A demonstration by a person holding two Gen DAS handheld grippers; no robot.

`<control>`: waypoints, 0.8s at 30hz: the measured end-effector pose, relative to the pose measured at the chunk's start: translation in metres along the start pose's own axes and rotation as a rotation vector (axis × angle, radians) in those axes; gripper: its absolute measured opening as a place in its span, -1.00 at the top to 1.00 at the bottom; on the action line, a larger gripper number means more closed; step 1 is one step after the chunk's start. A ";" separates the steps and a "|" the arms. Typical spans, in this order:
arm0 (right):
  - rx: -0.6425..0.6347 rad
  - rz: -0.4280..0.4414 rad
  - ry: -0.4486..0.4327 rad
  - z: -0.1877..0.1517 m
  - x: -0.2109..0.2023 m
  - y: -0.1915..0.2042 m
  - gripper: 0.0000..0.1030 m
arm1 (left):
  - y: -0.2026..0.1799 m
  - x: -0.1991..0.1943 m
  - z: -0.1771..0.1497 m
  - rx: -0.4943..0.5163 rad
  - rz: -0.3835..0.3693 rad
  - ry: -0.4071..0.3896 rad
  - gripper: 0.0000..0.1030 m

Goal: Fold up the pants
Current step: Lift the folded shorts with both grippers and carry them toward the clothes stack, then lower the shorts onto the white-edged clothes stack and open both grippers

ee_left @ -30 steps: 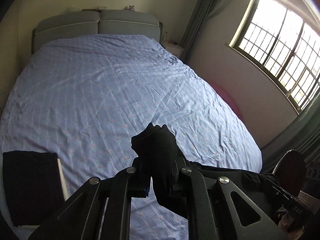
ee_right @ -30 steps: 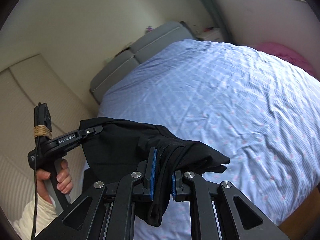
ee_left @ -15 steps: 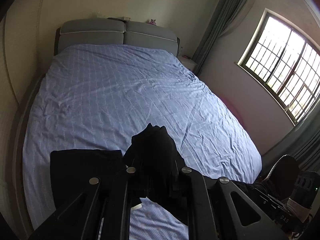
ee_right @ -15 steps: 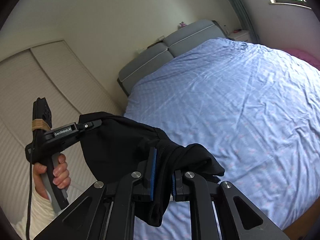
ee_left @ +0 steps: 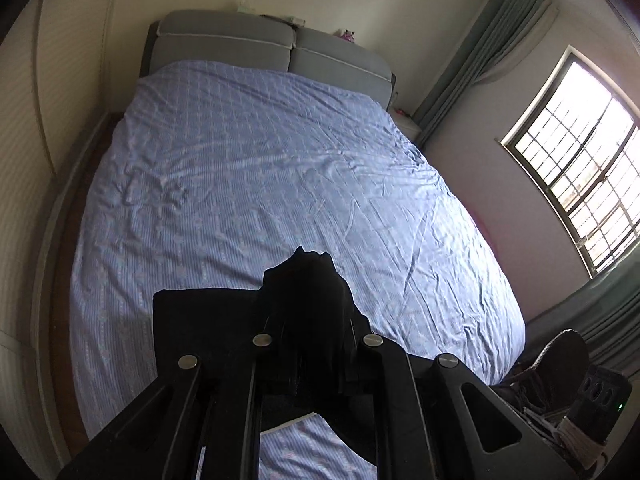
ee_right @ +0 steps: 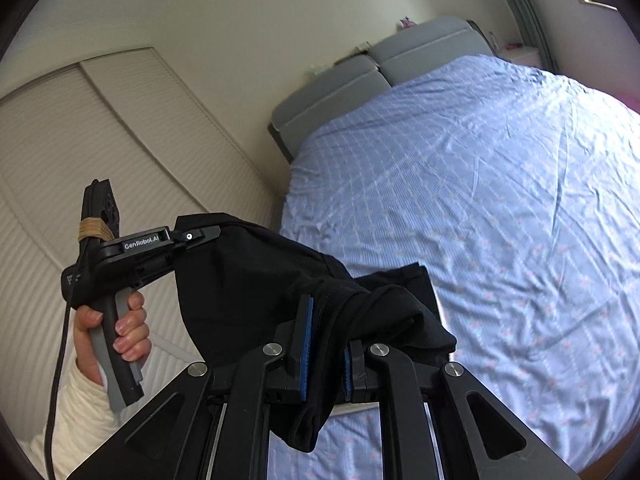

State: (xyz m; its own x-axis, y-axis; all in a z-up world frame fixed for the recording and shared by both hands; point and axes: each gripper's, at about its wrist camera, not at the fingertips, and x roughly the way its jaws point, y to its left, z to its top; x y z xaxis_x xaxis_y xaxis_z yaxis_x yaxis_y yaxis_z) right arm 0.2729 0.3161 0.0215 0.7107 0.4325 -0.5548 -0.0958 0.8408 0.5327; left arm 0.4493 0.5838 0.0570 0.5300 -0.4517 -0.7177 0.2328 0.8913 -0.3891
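jaws of the left gripper (ee_right: 200, 236) are clamped on one edge of the black pants (ee_right: 248, 288); jaws of the right gripper (ee_right: 326, 344) are clamped on a bunched edge. the pants hang between them above the near end of the bed (ee_right: 500, 200), beneath its grey headboard (ee_left: 272, 46).

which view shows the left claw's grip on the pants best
The right wrist view: it shows the left claw from the side, shut on the black pants held above the bed. The left wrist view shows only bunched cloth between its own fingers.
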 end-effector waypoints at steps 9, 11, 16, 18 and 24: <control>0.124 -0.226 -0.058 -0.013 0.059 0.025 0.74 | 0.024 0.099 0.056 0.122 -0.157 0.145 0.73; 0.142 -0.295 -0.088 -0.013 0.066 0.029 0.74 | 0.024 0.115 0.061 0.160 -0.206 0.143 0.73; 0.187 -0.397 -0.123 -0.028 0.086 0.042 0.74 | 0.056 0.158 0.038 0.240 -0.189 0.215 0.72; 0.256 -0.404 -0.079 -0.049 0.108 0.040 0.74 | 0.085 0.188 0.016 0.234 -0.137 0.302 0.71; 0.633 -0.315 0.221 -0.152 0.213 0.003 0.74 | 0.157 0.242 -0.036 0.197 0.005 0.481 0.71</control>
State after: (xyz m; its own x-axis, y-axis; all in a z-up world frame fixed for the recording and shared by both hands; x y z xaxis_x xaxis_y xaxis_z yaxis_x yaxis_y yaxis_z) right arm 0.3180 0.4601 -0.1924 0.4748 0.3136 -0.8223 0.5574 0.6159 0.5568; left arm 0.5847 0.6127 -0.1980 0.1074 -0.3727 -0.9217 0.4047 0.8632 -0.3019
